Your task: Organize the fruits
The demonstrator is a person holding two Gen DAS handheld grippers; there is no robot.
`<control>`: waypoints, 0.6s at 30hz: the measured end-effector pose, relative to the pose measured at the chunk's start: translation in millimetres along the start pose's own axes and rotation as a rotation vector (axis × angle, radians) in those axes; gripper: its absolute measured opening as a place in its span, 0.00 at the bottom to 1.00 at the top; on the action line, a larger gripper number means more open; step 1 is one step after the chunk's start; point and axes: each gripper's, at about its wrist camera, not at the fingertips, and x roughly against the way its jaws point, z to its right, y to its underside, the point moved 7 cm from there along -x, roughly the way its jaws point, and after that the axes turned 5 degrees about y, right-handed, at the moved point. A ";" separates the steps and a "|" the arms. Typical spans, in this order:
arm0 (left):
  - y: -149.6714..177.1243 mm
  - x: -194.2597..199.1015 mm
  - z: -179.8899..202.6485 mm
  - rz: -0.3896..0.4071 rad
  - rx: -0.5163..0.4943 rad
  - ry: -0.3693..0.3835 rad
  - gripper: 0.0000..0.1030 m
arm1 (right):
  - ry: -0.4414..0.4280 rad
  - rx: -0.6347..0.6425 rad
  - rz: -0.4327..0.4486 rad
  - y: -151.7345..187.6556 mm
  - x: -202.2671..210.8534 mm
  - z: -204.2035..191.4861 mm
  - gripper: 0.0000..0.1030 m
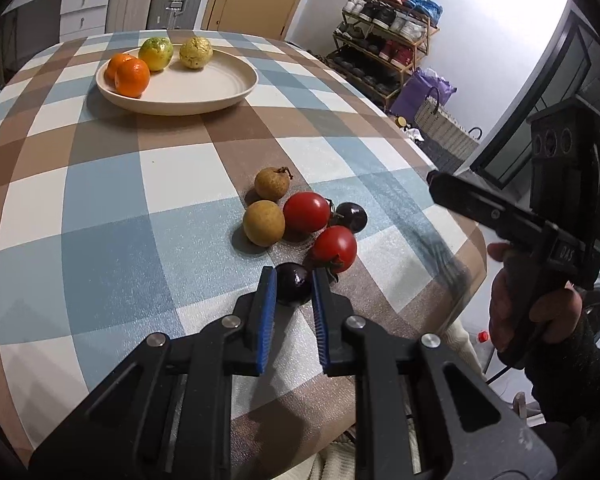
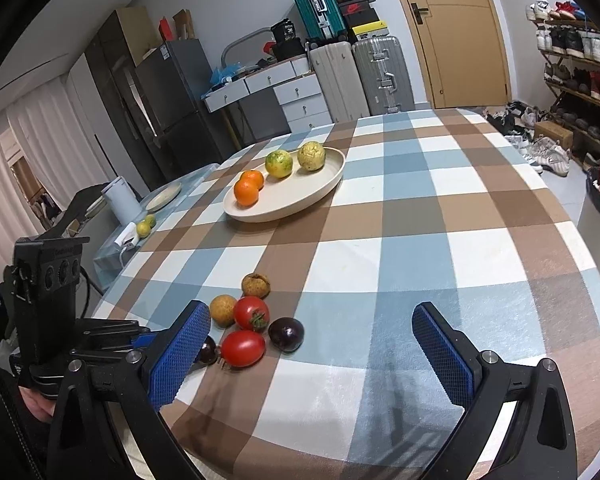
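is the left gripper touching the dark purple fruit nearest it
Touching. In the left wrist view the left gripper has both blue pads pressed against the sides of the dark purple fruit, with no gap visible on either side.

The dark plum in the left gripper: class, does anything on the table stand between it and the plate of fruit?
Yes. The left gripper is shut on the dark plum, and two tomatoes and two brown fruits lie just beyond it toward the plate. Past them the tablecloth is bare. Lifting clears them.
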 end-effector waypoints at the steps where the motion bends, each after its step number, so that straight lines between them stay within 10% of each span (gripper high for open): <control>1: -0.7 1.2 -1.2 0.003 0.008 0.007 0.15 | -0.004 0.000 -0.004 0.3 -0.5 -0.5 1.00; 13: -12.1 21.5 -20.6 0.042 0.049 0.035 0.07 | -0.087 -0.097 -0.117 15.1 -25.3 1.9 0.99; 18: -13.4 22.3 -24.2 0.042 0.079 0.074 0.07 | -0.078 -0.050 -0.126 16.6 -32.8 -8.8 0.83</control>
